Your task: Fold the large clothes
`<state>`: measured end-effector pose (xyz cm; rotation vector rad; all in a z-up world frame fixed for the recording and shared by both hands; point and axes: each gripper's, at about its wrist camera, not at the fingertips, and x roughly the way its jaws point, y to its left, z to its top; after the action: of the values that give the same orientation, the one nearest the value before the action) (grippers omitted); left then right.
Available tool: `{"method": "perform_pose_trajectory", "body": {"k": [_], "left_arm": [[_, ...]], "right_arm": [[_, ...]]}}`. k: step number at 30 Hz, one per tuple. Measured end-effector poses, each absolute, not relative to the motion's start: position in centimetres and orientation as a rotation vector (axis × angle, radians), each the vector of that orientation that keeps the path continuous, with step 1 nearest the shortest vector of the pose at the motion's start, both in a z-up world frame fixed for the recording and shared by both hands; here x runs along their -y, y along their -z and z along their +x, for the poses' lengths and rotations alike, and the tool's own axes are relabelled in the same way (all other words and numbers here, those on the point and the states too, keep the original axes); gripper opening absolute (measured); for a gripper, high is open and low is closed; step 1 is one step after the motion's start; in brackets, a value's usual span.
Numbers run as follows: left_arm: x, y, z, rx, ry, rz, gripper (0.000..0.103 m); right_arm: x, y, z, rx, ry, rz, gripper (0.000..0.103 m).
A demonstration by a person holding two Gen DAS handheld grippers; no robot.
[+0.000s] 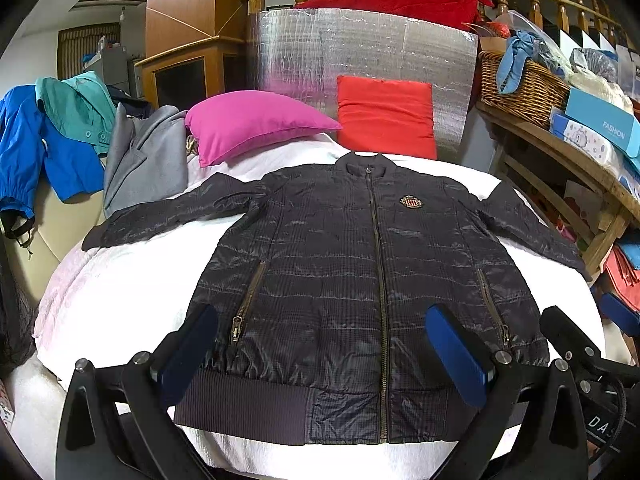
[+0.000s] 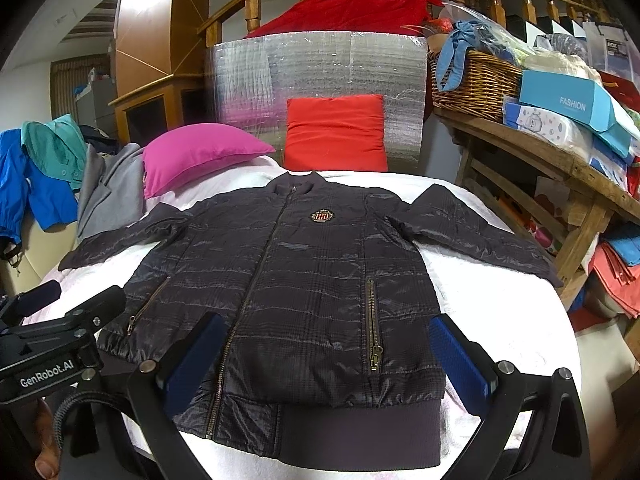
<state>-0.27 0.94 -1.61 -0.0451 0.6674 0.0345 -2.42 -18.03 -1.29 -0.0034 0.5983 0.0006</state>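
A dark quilted jacket (image 1: pixel 340 264) (image 2: pixel 296 280) lies flat, front up and zipped, on a white-covered surface (image 1: pixel 120 280) (image 2: pixel 500 304). Both sleeves spread out to the sides, and a crest badge sits on the chest. My left gripper (image 1: pixel 320 356) hovers open above the jacket's hem, its blue pads (image 1: pixel 456 356) wide apart with nothing between them. My right gripper (image 2: pixel 328 364) also stands open over the hem, holding nothing. The left gripper's black body (image 2: pixel 60 332) shows at the lower left of the right wrist view; the right gripper's body (image 1: pixel 580 344) shows at the lower right of the left wrist view.
A pink cushion (image 1: pixel 252 124) and a red cushion (image 1: pixel 386 116) sit beyond the collar against a silver foil panel (image 1: pixel 360 48). Grey, green and blue garments (image 1: pixel 60 140) pile on the left. A wooden shelf (image 1: pixel 568 160) with a wicker basket (image 1: pixel 520 88) and boxes stands on the right.
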Motion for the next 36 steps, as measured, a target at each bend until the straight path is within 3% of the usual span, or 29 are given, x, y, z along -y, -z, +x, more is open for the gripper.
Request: {"method": "perform_pose_trajectory", "body": {"k": [36], "left_arm": [[-0.80,1.95,-0.58,-0.676,-0.031,-0.043,0.103]], "right_arm": [[17.51,1.46,-2.41,-0.605,-0.003,-0.018,0.103]]}}
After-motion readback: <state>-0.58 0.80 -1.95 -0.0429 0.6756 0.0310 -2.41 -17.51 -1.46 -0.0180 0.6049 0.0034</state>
